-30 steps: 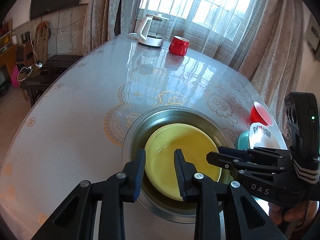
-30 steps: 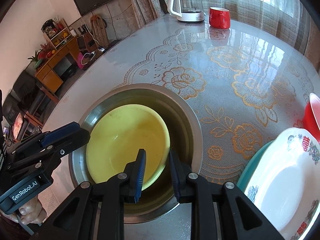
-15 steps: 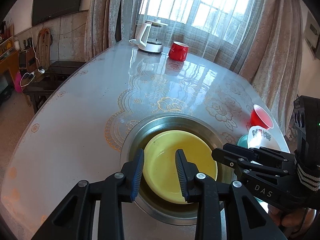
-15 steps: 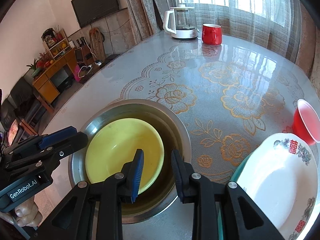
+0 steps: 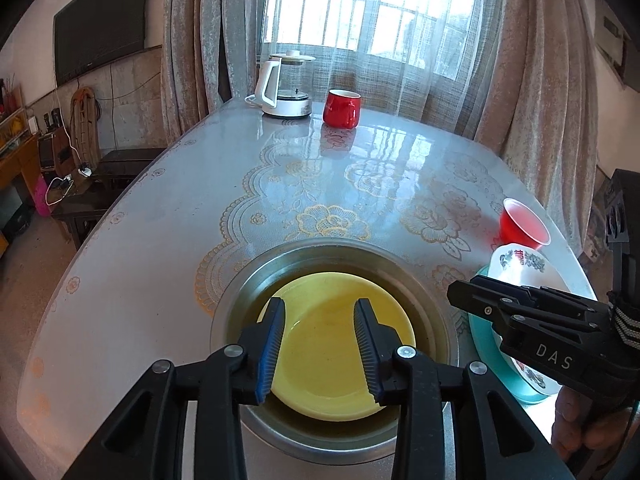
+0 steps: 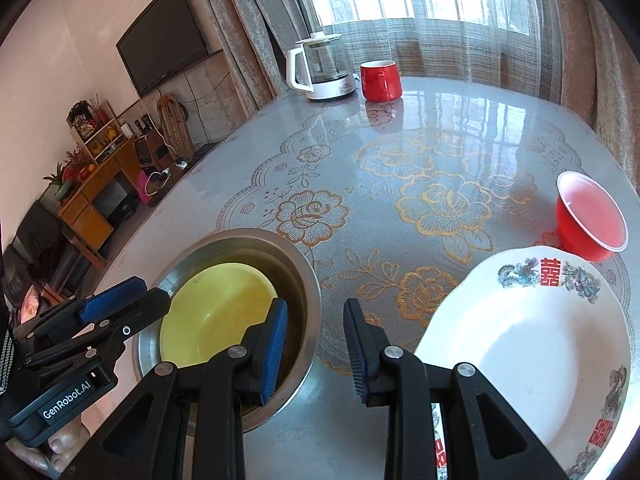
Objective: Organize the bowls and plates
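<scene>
Yellow shallow plate (image 5: 336, 344) lies nested in the steel round basin (image 5: 240, 300) at lower centre, released. Left gripper (image 5: 318, 342) and right gripper (image 6: 316, 346) have just been opening, nothing between their jaws. Next likely calls for gripping the white patterned plate (image 6: 528, 344), lower right, by its rim.

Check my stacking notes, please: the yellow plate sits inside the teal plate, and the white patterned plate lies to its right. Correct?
Not quite. The yellow plate sits inside the steel basin, as the left wrist view shows. The white patterned plate does lie to its right.
</scene>
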### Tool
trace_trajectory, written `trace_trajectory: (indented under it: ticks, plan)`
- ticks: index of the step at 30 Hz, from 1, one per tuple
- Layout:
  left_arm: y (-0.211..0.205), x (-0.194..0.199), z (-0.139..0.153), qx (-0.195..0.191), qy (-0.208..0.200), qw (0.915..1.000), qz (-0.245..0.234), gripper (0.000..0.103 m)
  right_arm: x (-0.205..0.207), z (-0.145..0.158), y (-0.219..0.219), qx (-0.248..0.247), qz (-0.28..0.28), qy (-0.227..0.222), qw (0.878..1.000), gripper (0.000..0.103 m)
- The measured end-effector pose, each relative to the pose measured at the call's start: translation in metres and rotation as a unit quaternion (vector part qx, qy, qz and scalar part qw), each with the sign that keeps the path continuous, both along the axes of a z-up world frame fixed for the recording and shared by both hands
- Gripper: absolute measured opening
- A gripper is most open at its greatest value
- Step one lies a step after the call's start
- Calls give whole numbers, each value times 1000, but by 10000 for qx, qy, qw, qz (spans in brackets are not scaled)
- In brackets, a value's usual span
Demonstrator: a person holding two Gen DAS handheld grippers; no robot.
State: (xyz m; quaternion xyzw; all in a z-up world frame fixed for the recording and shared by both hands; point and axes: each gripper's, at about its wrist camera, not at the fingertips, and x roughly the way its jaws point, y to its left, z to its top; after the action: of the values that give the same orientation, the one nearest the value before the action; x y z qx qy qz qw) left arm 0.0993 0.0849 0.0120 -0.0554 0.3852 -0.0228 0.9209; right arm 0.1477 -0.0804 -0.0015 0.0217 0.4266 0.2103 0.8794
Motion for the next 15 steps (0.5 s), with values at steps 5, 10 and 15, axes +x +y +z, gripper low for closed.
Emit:
trace_trajectory:
  ticks: [5, 10, 15]
  plan:
    - [-18, 6, 0, 31, 14, 9998, -214, 37, 0, 4, -23, 105, -289, -14, 9995, 30]
    - [-38, 12, 1, 52, 45, 9989, -453, 37, -1, 9, -49, 175, -618, -65, 9979, 31]
    - [-58, 16, 2, 59, 86, 9977, -663, 37, -2, 11, -78, 253, -975, -88, 9949, 31]
